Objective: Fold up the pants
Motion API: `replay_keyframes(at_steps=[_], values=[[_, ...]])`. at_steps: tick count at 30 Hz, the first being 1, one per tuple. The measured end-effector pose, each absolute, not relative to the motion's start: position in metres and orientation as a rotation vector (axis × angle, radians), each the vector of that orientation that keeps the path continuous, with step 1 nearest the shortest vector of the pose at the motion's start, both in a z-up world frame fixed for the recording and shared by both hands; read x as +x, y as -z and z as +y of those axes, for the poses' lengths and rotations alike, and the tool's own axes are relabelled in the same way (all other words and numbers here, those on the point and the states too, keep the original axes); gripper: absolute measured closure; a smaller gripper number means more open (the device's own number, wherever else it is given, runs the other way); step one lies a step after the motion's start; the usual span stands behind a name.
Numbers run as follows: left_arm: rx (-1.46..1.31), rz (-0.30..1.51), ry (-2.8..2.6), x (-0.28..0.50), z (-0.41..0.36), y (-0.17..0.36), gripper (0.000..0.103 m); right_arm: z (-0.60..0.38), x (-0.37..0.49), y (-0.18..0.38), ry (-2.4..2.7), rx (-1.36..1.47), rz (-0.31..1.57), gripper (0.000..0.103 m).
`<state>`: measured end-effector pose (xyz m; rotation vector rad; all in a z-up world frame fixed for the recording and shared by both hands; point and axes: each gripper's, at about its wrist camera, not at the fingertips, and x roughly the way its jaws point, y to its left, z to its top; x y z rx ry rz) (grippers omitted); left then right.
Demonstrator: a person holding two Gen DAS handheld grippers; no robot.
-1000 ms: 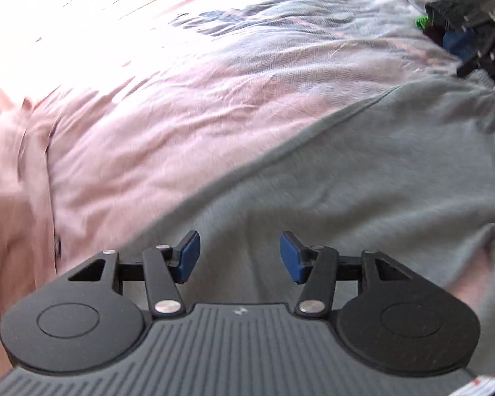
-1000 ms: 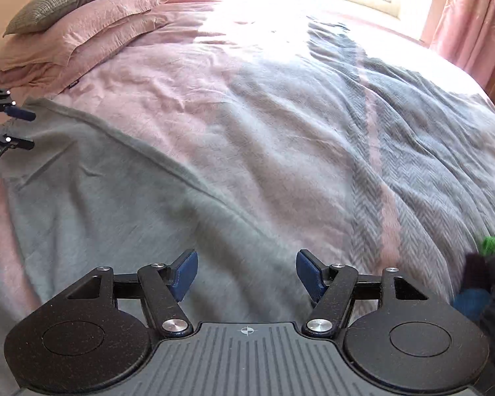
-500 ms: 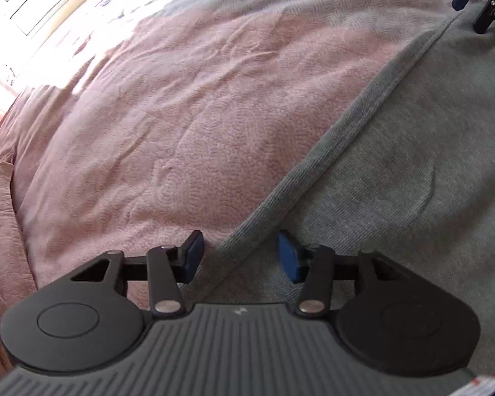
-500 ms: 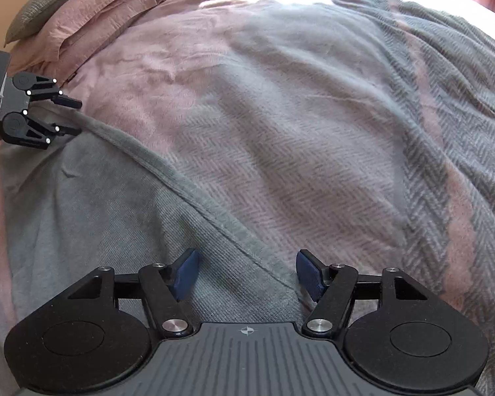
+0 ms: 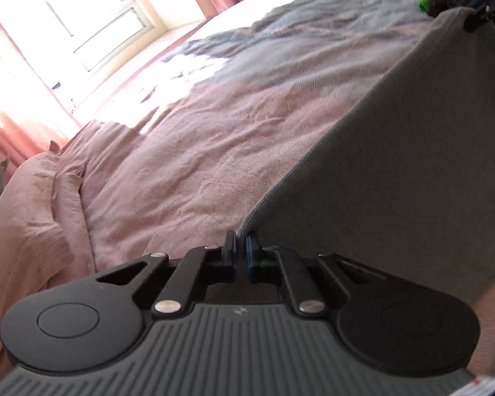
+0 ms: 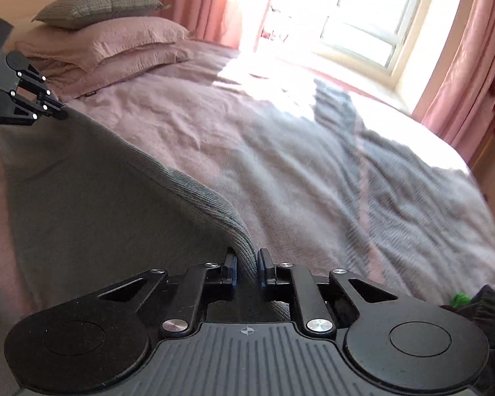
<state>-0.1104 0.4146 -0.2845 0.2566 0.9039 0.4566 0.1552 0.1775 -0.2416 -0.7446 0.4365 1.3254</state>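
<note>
Each hand-held gripper (image 5: pixel 240 250) is black with blue pads, silver pivot screws (ribbed grey housing behind)

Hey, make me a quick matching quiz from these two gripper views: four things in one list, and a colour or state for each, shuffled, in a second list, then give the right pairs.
Things
1. pants
2. top pillow
3. curtains
4. left gripper

Colour or state
A. pink, hanging beside the window
B. grey fabric, edge lifted off the bed
C. shut on a corner of the fabric
D. grey-green, lying on pink pillows

Pairs: 1-B, 2-D, 3-A, 4-C
</note>
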Motion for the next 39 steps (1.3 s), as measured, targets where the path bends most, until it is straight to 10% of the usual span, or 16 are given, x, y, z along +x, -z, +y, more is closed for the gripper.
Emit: replay_keyframes(at_steps=[7, 17, 22, 25, 33, 39], values=[[0.026, 0.837, -0.527, -0.24, 0.304, 0.224, 0.098, 0.068, 0.034, 0.214, -1.254, -0.833, 0.293, 0.094], [-0.436, 1.088, -0.473, -0.35, 0.211, 0.289, 0.089, -0.024, -0.062, 0.279, -1.0, -0.859, 0.865, 0.082], [-0.472, 1.055, -0.55, -0.369, 0.231, 0.283, 0.076, -0.031, -0.058, 0.271, -0.946, -0.728, 0.971, 0.042], [-0.472, 1.041, -0.564, -0.369, 0.242, 0.281, 0.072, -0.043, -0.055, 0.262, -0.888, -0.782, 0.921, 0.042], [-0.631, 0.964, -0.623, -0.37, 0.26, 0.288, 0.064, -0.138, 0.064, 0.266, -0.466, 0.299, 1.129, 0.043], [-0.683, 0.936, -0.694, -0.365, 0.267, 0.289, 0.059, -0.156, 0.097, 0.29, -0.412, 0.587, 1.11, 0.058]])
